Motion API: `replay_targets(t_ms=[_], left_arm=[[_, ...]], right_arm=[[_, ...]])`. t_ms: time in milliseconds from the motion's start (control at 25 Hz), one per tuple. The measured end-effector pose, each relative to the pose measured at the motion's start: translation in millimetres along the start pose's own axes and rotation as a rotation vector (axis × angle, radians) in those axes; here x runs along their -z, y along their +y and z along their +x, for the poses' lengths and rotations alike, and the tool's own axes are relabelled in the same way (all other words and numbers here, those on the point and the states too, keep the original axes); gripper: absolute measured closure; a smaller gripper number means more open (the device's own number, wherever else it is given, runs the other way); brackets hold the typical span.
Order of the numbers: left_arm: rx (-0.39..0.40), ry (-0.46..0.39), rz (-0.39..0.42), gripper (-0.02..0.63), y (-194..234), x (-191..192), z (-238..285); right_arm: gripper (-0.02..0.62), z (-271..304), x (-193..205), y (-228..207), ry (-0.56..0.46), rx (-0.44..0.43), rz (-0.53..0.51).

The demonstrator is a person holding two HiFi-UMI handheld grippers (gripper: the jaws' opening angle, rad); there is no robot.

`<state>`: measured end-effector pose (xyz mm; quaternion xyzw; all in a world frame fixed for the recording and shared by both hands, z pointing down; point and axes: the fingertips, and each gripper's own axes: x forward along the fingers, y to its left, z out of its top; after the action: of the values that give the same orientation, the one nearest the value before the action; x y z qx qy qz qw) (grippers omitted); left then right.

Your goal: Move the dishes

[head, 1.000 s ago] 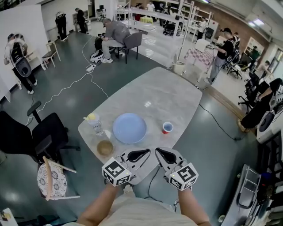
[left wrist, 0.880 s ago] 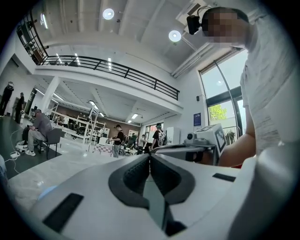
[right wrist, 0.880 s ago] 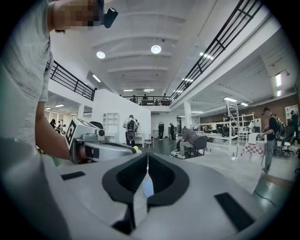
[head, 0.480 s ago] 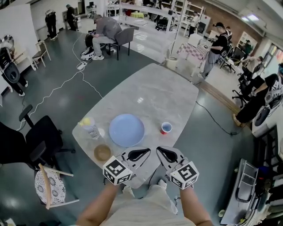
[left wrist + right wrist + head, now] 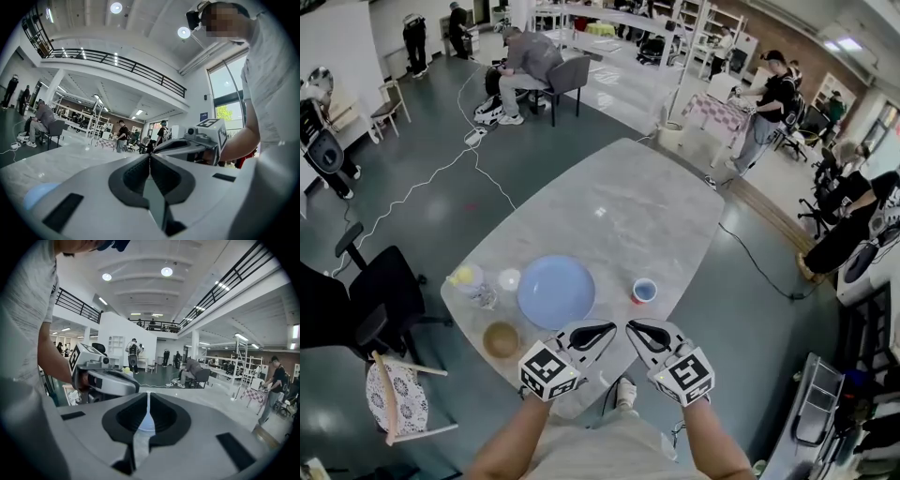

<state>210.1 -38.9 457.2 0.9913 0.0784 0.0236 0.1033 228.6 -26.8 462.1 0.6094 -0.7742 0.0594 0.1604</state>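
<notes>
Dishes sit on the bench [image 5: 628, 211]: blue plate [image 5: 556, 292], with brown bowl [image 5: 501, 339] and cup [image 5: 644, 290] either side of it. Just short of the plate hover the left gripper [image 5: 602, 330] and right gripper [image 5: 637, 330], fingers clenched on nothing. Likely the approach; next, fingers must open at a rim.

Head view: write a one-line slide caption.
Left gripper and right gripper, shut, near a plate, bowl and cup on a table.
</notes>
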Motion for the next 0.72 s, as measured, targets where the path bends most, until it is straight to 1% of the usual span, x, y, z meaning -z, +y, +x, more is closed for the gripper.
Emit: replay_targets(t_ms=[200,320,520,560,600,640,720], left_arm=[[-0.037,0.003,-0.024,0.584,14.6,6.9,35.4],[-0.059,0.008,-0.035,0.584,21.8,14.1,51.9],[-0.090,0.018,-0.054,0.584,33.3,28.5,71.9],[-0.098,0.023,-0.057,0.584,35.6,32.2,74.4],[-0.107,0.029,-0.060,0.584,38.4,35.9,76.5],[-0.115,0.034,-0.064,0.584,41.3,39.4,78.2],[-0.128,0.040,-0.075,0.584,46.9,44.7,81.6]], right_arm=[[0.575,8.1,18.1,-27.1,0.074,-0.055,-0.053],[0.575,12.4,30.6,-40.0,0.095,-0.089,-0.069],[0.572,19.4,60.2,-62.6,0.166,-0.124,-0.105],[0.560,21.1,66.6,-66.1,0.181,-0.131,-0.109],[0.520,23.0,72.3,-69.1,0.196,-0.138,-0.114],[0.508,24.9,77.2,-71.9,0.209,-0.145,-0.121],[0.508,28.5,85.3,-77.5,0.232,-0.156,-0.139]])
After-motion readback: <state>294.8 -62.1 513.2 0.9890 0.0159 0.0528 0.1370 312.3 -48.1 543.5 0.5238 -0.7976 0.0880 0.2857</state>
